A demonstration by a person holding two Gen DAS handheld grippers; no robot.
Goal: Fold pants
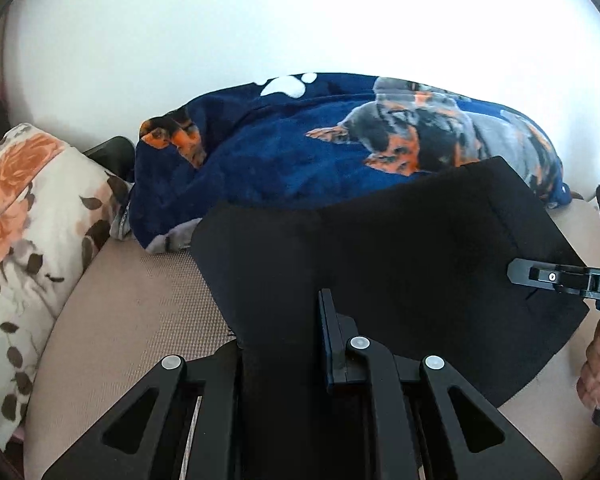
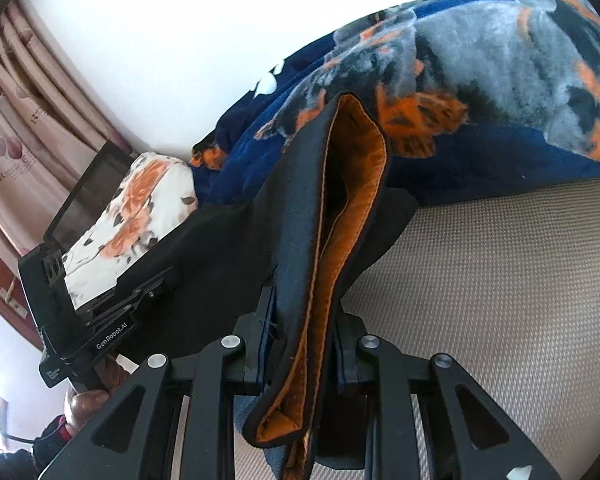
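The black pants hang lifted between both grippers above a beige woven bed surface. My left gripper is shut on one edge of the cloth; the fabric drapes over its left finger and hides it. At the right edge of that view, my right gripper pinches the opposite edge, with a hand on its handle. In the right wrist view my right gripper is shut on a folded band of the pants with an orange lining. My left gripper grips the cloth at the left.
A bunched blue blanket with a dog print lies just behind the pants against a white wall. A floral pillow sits at the left. Pinkish curtains hang at the far left. Beige mat stretches to the right.
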